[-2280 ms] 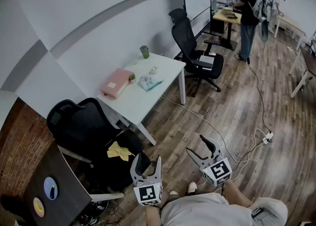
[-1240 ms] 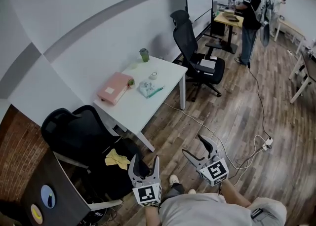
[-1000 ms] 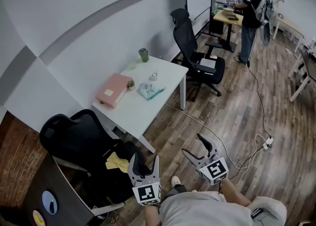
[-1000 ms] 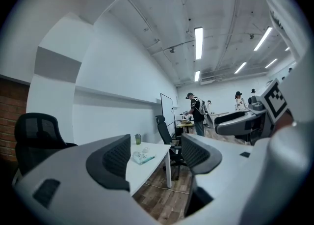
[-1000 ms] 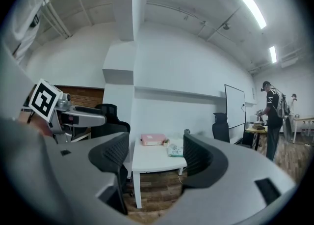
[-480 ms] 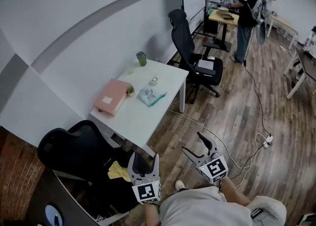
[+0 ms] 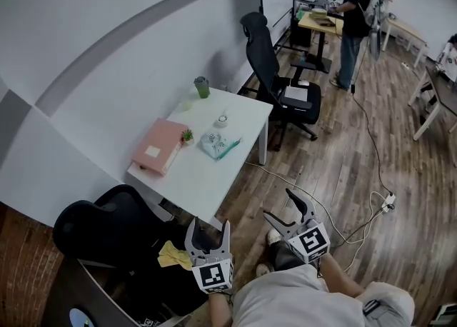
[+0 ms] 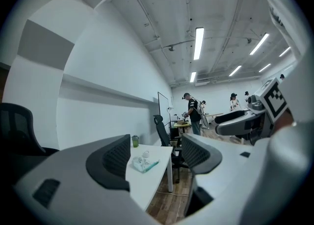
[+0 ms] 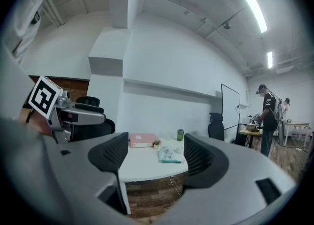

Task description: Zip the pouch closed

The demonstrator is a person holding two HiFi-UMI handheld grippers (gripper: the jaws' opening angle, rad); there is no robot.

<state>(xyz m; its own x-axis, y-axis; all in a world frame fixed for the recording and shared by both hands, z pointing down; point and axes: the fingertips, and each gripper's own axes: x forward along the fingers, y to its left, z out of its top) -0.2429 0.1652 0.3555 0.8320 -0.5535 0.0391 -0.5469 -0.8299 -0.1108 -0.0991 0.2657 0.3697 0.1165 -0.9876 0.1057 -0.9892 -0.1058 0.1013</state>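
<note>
The pouch (image 7: 216,144) is a pale, see-through bag with a teal edge. It lies flat on the white table (image 7: 193,175), well ahead of both grippers. My left gripper (image 7: 208,227) hangs open and empty over the floor by the table's near corner. My right gripper (image 7: 282,205) is open and empty too, out over the wood floor. The pouch (image 8: 144,164) shows small and far between the left jaws, and the pouch (image 9: 170,157) sits likewise between the right jaws. Neither gripper touches anything.
On the table are a pink binder (image 7: 158,156), a small plant (image 7: 187,135), a green cup (image 7: 202,87) and a small white item (image 7: 223,118). A black office chair (image 7: 275,68) stands past the table; another chair (image 7: 107,225) holds a yellow cloth (image 7: 171,255). A cable (image 7: 343,225) crosses the floor. People (image 7: 353,11) stand at a far desk.
The view has advanced toward the table, which now sits nearer and lower in the head view. The near chair has slid toward the bottom left. Both grippers stay open and empty.
</note>
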